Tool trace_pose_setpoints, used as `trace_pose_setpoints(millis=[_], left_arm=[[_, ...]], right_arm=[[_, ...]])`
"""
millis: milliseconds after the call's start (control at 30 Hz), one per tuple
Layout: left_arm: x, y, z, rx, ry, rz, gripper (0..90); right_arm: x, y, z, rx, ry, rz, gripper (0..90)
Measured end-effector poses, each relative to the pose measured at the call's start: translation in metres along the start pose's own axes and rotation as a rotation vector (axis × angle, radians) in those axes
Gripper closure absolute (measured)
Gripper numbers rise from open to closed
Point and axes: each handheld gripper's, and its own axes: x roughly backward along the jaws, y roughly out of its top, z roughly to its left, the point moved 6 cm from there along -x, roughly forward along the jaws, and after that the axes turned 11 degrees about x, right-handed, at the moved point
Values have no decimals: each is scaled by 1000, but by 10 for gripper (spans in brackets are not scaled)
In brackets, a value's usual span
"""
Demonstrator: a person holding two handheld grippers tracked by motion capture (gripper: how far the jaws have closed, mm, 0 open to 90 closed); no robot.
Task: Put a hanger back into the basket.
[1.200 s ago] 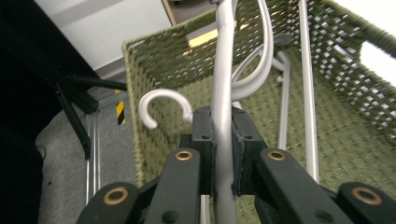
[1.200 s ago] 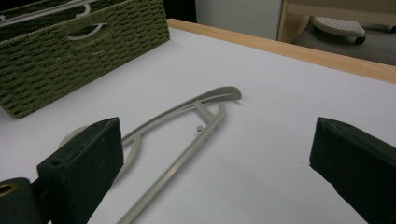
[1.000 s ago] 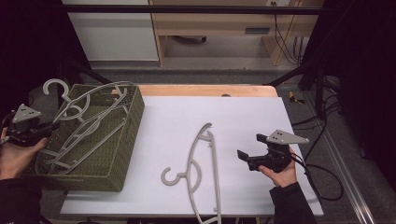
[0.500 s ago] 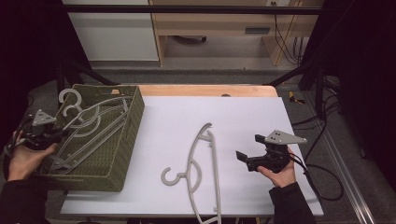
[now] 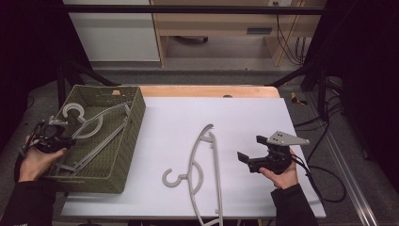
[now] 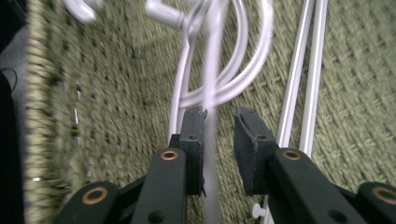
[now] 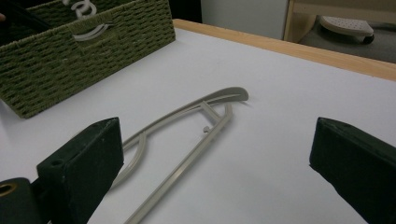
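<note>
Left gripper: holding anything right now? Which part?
Cannot tell for sure. The left gripper has a blurred hanger bar between its jaws over the basket, with a gap visible. The right gripper holds nothing.

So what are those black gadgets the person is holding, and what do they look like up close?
They are handheld two-jaw grippers. The right gripper is black with a grey three-cornered plate on top and a black cable trailing off. The left gripper is black too, with brass-coloured rivets and flat rectangular black pads. The person wears dark sleeves.
</note>
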Motion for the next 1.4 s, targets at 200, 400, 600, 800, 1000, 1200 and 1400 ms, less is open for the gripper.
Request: trace_pose_setpoints(millis=[200,400,600,800,1000,1200,1400], left_arm=[[21,7,-4,26,-31,-136,615],[39,17,-19,21,-54,-234,477],[60,27,-59,16,-179,-367,364],[71,30,-103,14,-314,-445,229],[79,24,-142,-5,-407,-493,160],[80,14,-170,-41,-450,-503,139],[74,5,-185,-87,-450,-486,127]], right_arm=[[0,1,3,-4,22,-4,59],[-1,2,6,-1,27,5,64],[0,6,9,16,25,-1,66],[-2,9,13,8,16,-16,57],[-5,11,21,19,33,-4,52],[-12,11,33,15,61,23,58],[-26,9,53,36,105,62,68]])
